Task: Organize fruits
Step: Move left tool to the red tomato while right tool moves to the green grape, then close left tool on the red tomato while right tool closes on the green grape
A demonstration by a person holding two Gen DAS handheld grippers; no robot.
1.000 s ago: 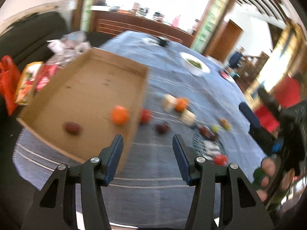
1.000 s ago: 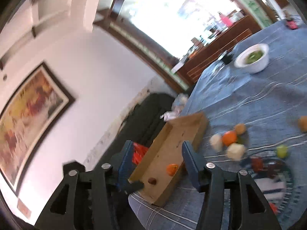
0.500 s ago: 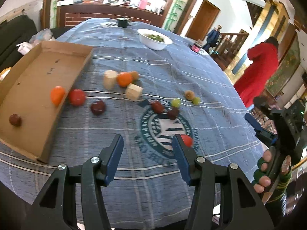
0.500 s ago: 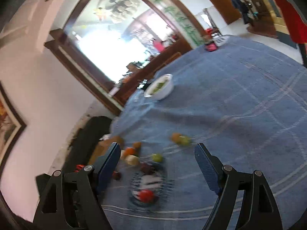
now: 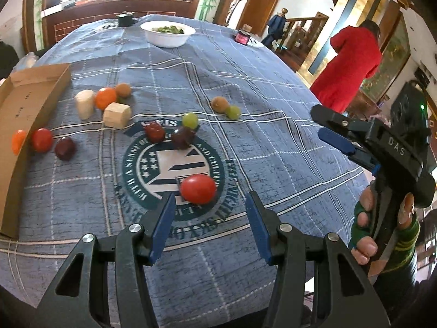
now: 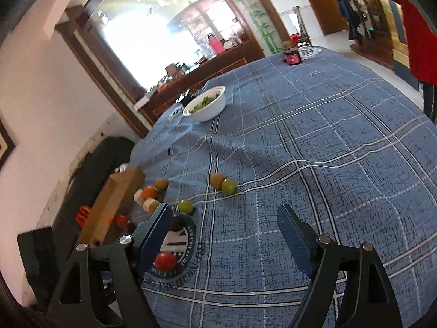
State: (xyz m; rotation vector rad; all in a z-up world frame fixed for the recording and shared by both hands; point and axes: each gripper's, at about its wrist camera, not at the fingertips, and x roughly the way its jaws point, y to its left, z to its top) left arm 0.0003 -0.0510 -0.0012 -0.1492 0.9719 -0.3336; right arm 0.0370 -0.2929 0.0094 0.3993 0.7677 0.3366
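While my left claw (image 5: 209, 224) hangs low over the near edge of the table (image 5: 273, 104), its blue fingers spread wide and gripping nothing, a red tomato (image 5: 198, 188) lies just beyond the gap, toward 12 o'clock and a little nearer the left finger, on the round printed emblem (image 5: 169, 164) of the blue plaid tablecloth. Farther along the emblem sit a dark plum (image 5: 182, 138), a dark red fruit (image 5: 154, 132) and a green grape (image 5: 189, 119). At about 1 o'clock a brown kiwi (image 5: 220, 104) touches another green grape (image 5: 233, 111).

Off toward 10 o'clock an orange (image 5: 106, 98), a small brown fruit (image 5: 123, 90) and two pale wooden blocks (image 5: 117, 114) bunch together. At 9 o'clock the cardboard tray (image 5: 35, 104) stands along the table's left edge, with a small orange fruit (image 5: 18, 141) inside against its wall; a second red tomato (image 5: 42, 140) and a second dark plum (image 5: 65, 149) lie just outside it.

My right claw (image 6: 224, 235) is also spread and empty (the left-wrist view shows it at 3 o'clock, off the table's right side). From its own view, the kiwi and grape pair (image 6: 222, 183) lies at 12 o'clock. A white bowl (image 5: 169, 33) of greens stands at the far side, and someone in a red coat (image 5: 349, 65) stands beyond the table.
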